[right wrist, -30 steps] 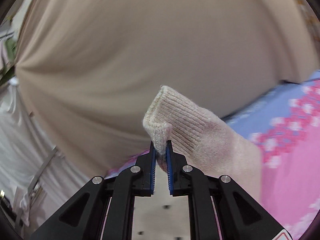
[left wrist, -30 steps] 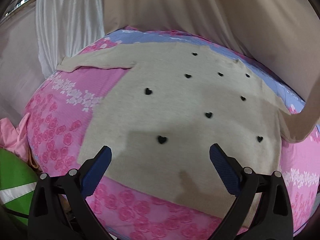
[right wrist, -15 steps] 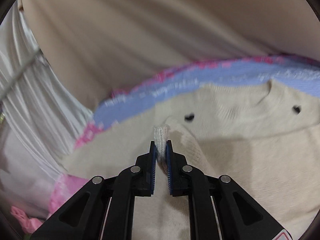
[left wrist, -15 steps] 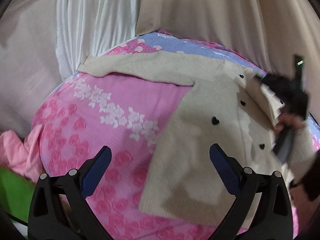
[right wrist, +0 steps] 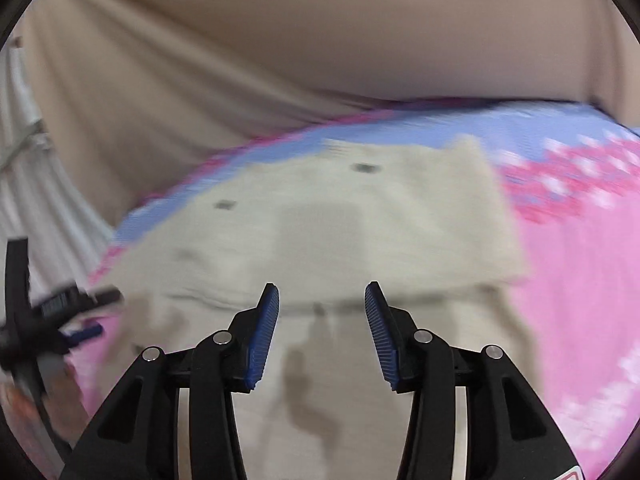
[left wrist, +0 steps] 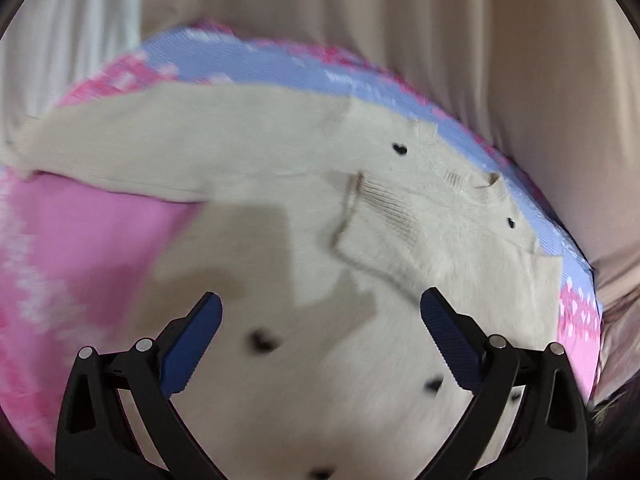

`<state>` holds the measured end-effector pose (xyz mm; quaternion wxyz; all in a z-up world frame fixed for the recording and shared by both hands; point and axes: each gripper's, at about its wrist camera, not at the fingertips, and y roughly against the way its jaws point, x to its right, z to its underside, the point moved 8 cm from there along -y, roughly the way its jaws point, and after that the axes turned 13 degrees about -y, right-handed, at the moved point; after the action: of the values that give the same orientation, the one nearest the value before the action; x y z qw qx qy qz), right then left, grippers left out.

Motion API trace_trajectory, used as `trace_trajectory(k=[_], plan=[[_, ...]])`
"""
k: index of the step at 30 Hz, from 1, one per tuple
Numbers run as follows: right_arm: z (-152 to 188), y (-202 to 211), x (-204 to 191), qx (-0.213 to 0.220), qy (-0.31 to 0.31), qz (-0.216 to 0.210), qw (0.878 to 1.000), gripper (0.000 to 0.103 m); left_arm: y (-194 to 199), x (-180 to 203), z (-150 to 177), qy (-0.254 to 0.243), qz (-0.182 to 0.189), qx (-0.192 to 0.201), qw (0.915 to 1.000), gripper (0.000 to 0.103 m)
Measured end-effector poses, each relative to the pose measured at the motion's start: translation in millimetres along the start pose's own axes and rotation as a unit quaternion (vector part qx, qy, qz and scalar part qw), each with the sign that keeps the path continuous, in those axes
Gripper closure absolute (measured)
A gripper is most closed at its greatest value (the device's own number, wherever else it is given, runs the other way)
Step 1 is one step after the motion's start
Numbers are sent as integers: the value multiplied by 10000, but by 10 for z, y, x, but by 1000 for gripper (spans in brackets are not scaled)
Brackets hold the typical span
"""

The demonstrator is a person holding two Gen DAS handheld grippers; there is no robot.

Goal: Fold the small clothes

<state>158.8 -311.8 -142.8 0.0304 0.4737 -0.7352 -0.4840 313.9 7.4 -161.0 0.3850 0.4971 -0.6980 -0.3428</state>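
A cream knit sweater (left wrist: 280,184) with small black hearts lies flat on a pink and blue floral bedspread (left wrist: 80,240). One sleeve (left wrist: 400,232) is folded across the chest, with its ribbed cuff near the middle. The other sleeve (left wrist: 100,152) stretches out to the left. My left gripper (left wrist: 320,308) hovers open over the sweater's lower body, with nothing between its fingers. My right gripper (right wrist: 322,300) is above the sweater (right wrist: 360,220); its jaws are opening and nothing is between them. The left gripper (right wrist: 52,320) shows blurred at the left edge of the right wrist view.
A beige drape (left wrist: 400,20) hangs behind the bed and a white curtain (left wrist: 60,40) hangs at the far left. Bare bedspread (right wrist: 580,280) lies to the sweater's right. A person's hand (right wrist: 24,400) holds the left gripper.
The right gripper carried the sleeve cuff down over the sweater's chest and let it go; its jaws have parted. The left gripper swung left, then back in close over the sweater.
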Motion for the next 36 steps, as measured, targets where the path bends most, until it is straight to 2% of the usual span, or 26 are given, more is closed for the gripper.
trace_trajectory(k=[3, 4, 5, 6, 7, 8, 11, 12, 13, 14, 17, 19, 20, 22, 25, 27, 28, 29, 30, 32, 33, 34, 36], plan=[[-119, -61, 502, 21, -268, 390, 9989, 58, -411, 62, -94, 288, 58, -197, 9994, 11], [-151, -113, 603, -3, -300, 458, 9985, 58, -533, 88, -121, 381, 114, -218, 9990, 21], [-172, -184, 658, -46, -327, 495, 9982, 58, -607, 108, -134, 433, 57, -246, 9987, 24], [-198, -233, 734, -60, -359, 522, 9980, 58, -614, 125, -185, 407, -83, -116, 9991, 29], [-206, -312, 767, -81, -373, 517, 9979, 58, -626, 181, -243, 249, -96, -47, 9996, 58], [-223, -391, 800, -104, -388, 522, 9978, 58, -653, 237, -278, 90, -50, -103, 9999, 78], [-234, -507, 830, -138, -430, 439, 9980, 59, -590, 248, -466, 29, -97, 60, 9999, 97], [-252, -545, 793, -176, -408, 368, 9983, 62, -519, 267, -575, 2, 74, 211, 9998, 97], [-274, -572, 777, -208, -407, 278, 9986, 79, -448, 280, -654, -27, 152, 319, 9994, 97], [-335, -556, 751, -161, -416, 247, 9987, 90, -376, 295, -744, -75, 170, 428, 9989, 97], [-578, -267, 746, 388, -496, 80, 9980, 93, -189, 343, -1013, -347, 128, 779, 9963, 97], [-645, -153, 831, 592, -514, 85, 9969, 94, -211, 346, -1103, -525, -5, 864, 9949, 97], [-609, -226, 916, 493, -467, 202, 9975, 94, -295, 329, -1103, -577, -46, 808, 9951, 97], [-408, -547, 1118, -70, -508, 530, 9973, 95, -543, 260, -1003, -645, -136, 509, 9965, 97], [-436, -483, 1096, 48, -587, 399, 9975, 96, -839, 187, -773, -583, -224, 89, 9980, 97], [-485, -381, 1079, 221, -658, 325, 9971, 96, -837, 160, -694, -500, -169, 174, 9985, 97], [-473, -398, 1155, 240, -663, 544, 9960, 102, -840, 137, -668, -433, -136, 177, 9988, 96], [-433, -469, 1257, 104, -719, 722, 9947, 103, -857, 112, -650, -359, -115, 183, 9991, 96], [-400, -528, 1369, -29, -890, 713, 9935, 103, -855, 98, -647, -346, -91, 196, 9992, 95], [-464, -394, 1465, 36, -1232, 784, 9893, 103, -819, 75, -638, -279, 13, 133, 9995, 94], [-532, -276, 1414, 231, -1237, 680, 9897, 101, -799, 71, -630, -250, 65, 124, 9996, 94], [-612, -179, 1323, 418, -1180, 564, 9905, 92, -765, 54, -631, -186, 145, 119, 9997, 93], [-761, -159, 1052, 398, -835, 310, 9952, 84, -747, 21, -587, -34, 301, 118, 9995, 93]])
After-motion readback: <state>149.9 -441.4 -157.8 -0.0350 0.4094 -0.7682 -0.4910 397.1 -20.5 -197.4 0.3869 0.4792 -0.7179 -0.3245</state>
